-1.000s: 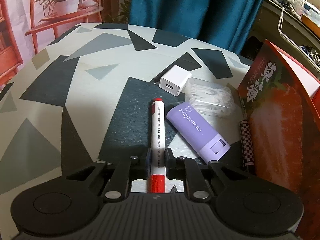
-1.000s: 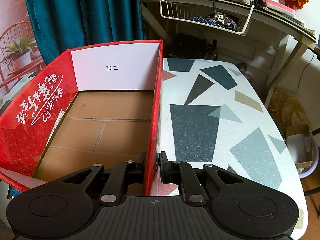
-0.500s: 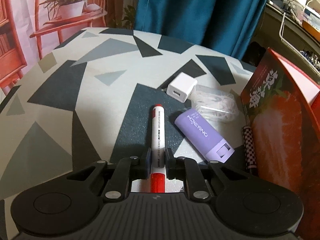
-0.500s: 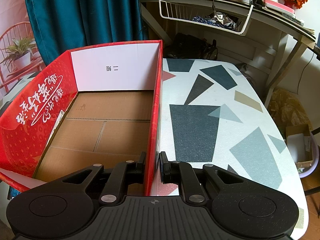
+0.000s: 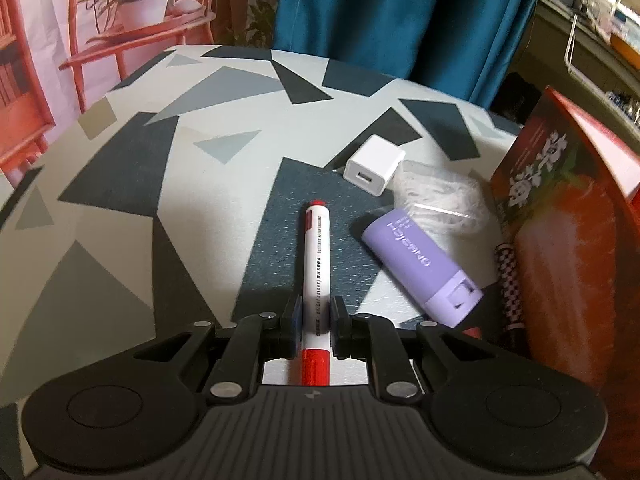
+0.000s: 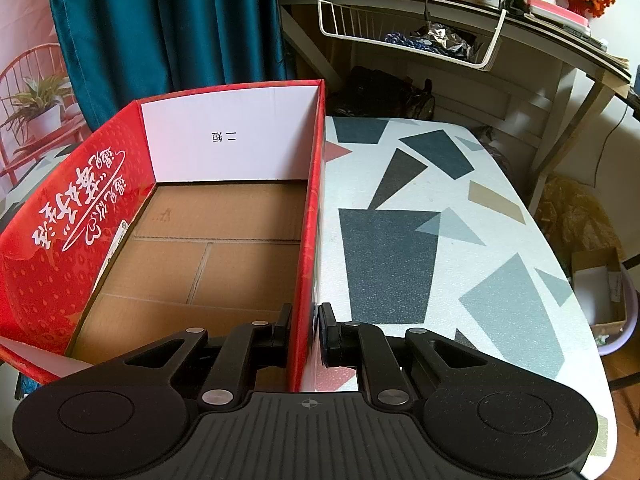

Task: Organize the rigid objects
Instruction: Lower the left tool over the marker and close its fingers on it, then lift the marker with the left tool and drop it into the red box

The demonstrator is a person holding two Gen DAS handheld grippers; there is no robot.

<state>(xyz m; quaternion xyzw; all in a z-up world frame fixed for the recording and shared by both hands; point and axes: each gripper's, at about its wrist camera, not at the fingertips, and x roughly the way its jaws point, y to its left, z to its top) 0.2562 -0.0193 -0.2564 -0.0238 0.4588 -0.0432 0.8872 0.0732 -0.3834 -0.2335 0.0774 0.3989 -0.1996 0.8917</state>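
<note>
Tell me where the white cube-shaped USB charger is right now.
In the left wrist view the white cube-shaped USB charger lies on the patterned table, right of centre, beyond the red-capped white marker and touching the clear bag of white cable.

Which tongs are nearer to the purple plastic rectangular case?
Left. The left tongs grip the red-and-white marker just beside the purple case; the right tongs clamp the red cardboard box wall.

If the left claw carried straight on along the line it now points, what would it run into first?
Most likely the tabletop, on the dark patch around the tip of the red and white marker that the left claw grips. No other object lies dead ahead, though depth is hard to judge here.
</note>
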